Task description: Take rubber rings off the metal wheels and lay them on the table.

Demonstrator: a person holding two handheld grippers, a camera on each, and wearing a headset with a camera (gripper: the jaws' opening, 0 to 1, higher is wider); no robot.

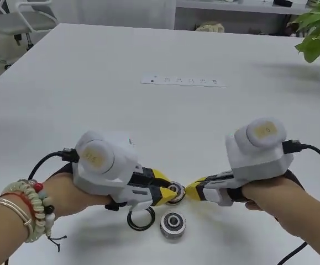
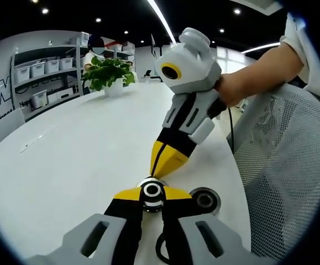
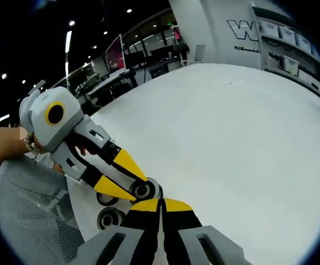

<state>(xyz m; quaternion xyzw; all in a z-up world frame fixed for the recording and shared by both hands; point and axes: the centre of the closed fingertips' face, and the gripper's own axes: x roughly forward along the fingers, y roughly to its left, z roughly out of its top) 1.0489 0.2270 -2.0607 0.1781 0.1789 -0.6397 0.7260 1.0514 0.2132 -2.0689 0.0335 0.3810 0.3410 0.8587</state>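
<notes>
The left gripper (image 1: 168, 193) is clamped on a metal wheel (image 1: 176, 190), held just above the white table (image 1: 148, 121). The wheel's bore faces back along that gripper. The right gripper (image 1: 192, 191) has its jaws together, tips at the wheel's rim; whether they pinch a ring cannot be told. Just beside, a second wheel (image 1: 173, 224) lies flat, bore up, and a loose rubber ring (image 1: 140, 219) lies flat. A socket strip (image 1: 183, 81) sits well apart.
</notes>
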